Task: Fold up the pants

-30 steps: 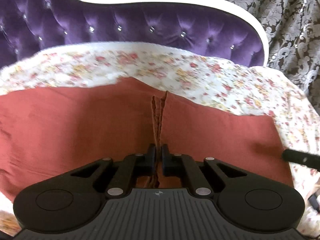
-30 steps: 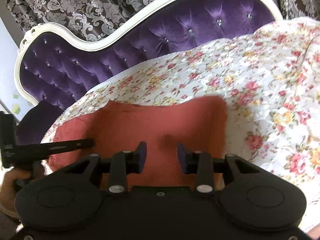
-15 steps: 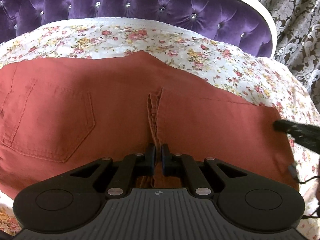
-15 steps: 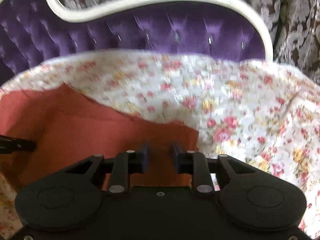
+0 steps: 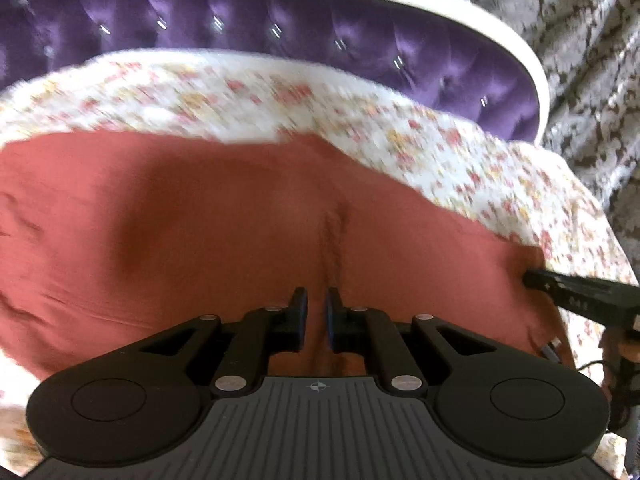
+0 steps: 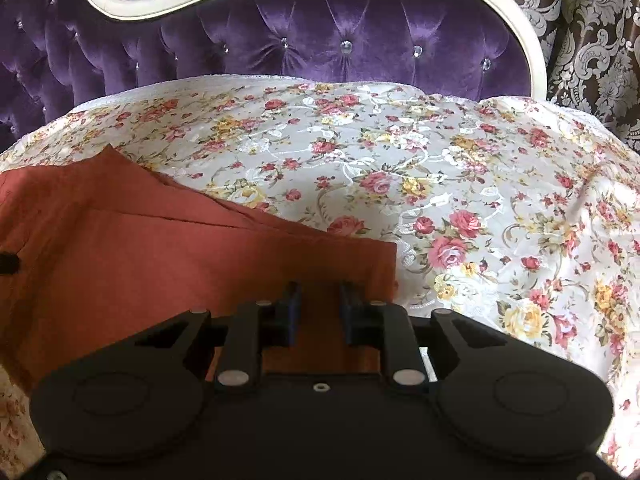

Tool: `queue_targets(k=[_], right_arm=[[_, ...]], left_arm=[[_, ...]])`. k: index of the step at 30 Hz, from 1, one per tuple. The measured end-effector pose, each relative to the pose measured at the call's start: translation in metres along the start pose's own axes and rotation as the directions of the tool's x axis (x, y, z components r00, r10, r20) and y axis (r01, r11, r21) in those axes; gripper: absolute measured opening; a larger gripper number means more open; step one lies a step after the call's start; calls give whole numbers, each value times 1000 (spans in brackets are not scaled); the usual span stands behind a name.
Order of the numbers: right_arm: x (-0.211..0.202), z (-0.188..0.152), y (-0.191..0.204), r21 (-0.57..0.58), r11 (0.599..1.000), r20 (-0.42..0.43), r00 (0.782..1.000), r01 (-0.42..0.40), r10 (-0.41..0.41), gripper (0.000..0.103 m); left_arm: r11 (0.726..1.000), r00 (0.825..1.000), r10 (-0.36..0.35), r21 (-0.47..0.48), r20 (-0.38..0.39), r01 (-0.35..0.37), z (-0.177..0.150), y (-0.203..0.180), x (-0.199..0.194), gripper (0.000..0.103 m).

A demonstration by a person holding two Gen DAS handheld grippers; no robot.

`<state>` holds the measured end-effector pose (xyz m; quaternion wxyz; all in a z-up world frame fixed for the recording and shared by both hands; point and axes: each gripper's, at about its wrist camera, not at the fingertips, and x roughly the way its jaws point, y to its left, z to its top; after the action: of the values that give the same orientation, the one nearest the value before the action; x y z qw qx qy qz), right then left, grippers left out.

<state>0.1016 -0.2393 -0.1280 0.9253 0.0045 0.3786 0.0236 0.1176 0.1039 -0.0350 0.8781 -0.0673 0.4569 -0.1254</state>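
Rust-red pants (image 5: 180, 240) lie spread across a floral bedspread (image 5: 460, 160). My left gripper (image 5: 316, 312) is shut on a raised ridge of their cloth near the middle, and this view is motion-blurred. The pants' right end (image 6: 140, 260) shows a straight edge and a corner in the right wrist view. There my right gripper (image 6: 320, 308) stands over that corner, jaws partly apart, with flat cloth showing between the fingers and no pinch visible. One right finger (image 5: 576, 296) reaches the pants' right edge in the left wrist view. The left gripper's tip (image 6: 8, 264) shows at the far left.
A purple tufted headboard (image 6: 320, 48) with a white frame rises behind the bed. Patterned brown curtains (image 6: 592, 40) hang beyond it. The floral bedspread (image 6: 440, 184) stretches wide to the right of the pants. A hand and cable (image 5: 624, 352) show at the right edge.
My right gripper swung to the pants' right corner and its jaws narrowed. My left gripper shifted sideways, still pinching the ridge; the back pocket seen half a second ago has left its view.
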Motion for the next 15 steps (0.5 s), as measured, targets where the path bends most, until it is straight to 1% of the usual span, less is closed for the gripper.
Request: queue_targets(k=[2,4,7,12,13,14,15], right_arm=[[-7,1,3,4,1000,27,1000,-1,0,36],[-16,1,10,-4,1000,58,998,-9,9,37],[-28,3,26,-40,998,89,995,-52,56,37],[-38,3,59,-108,986,96,986,-129,139,37],[-39,3,65,-121,982,94,984,-142,154,37],[-39,2,71,-134,979,91,982,-154,167,37],[-40,2,78,-148,975,87,980,-167,181,37]], left_arm=[[1000,999,13,-17,35,-12,4,14,-15,10],[999,997,30,-41,69,-27,7,31,-29,10],[995,991,65,-81,120,-56,8,59,-47,10],[977,982,125,-189,144,-96,2,107,-69,11],[971,980,137,-214,141,-105,-1,118,-72,13],[967,980,151,-226,132,-119,-4,125,-74,21],[963,978,170,-231,123,-139,-7,132,-75,25]])
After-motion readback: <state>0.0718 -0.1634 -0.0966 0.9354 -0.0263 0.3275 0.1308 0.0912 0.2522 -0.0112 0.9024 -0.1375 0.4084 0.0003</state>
